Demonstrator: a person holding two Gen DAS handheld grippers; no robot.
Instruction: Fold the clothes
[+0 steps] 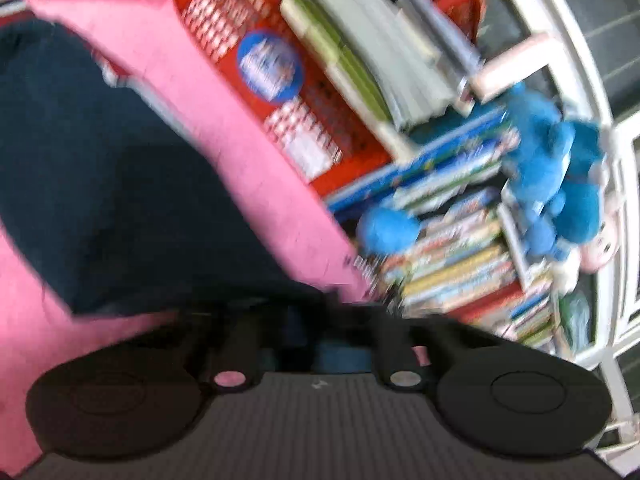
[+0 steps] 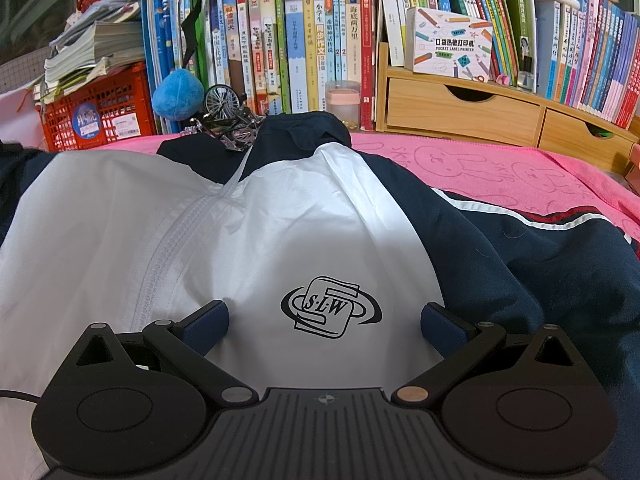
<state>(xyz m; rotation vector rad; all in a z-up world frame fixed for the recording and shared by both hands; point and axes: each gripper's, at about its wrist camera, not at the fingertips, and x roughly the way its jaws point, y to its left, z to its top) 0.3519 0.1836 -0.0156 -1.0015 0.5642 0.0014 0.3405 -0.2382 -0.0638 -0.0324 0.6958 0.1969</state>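
Observation:
A white and navy zip jacket (image 2: 256,232) with a black "S·L·W" logo lies spread on a pink towel (image 2: 500,164). My right gripper (image 2: 324,316) is open, its blue-padded fingers (image 2: 208,320) resting on the white chest panel either side of the logo. In the blurred, tilted left wrist view, navy jacket fabric (image 1: 104,184) hangs over the pink towel (image 1: 224,128). My left gripper (image 1: 316,320) looks shut on the navy fabric, which drapes up from its fingers; the fingertips are hidden by cloth and blur.
A bookshelf of upright books (image 2: 304,40) stands behind the towel. A red crate (image 2: 96,108) with stacked papers is at the left, a blue plush ball (image 2: 178,94) and a metal bicycle model (image 2: 230,120) by the jacket collar, wooden drawers (image 2: 460,108) at the right.

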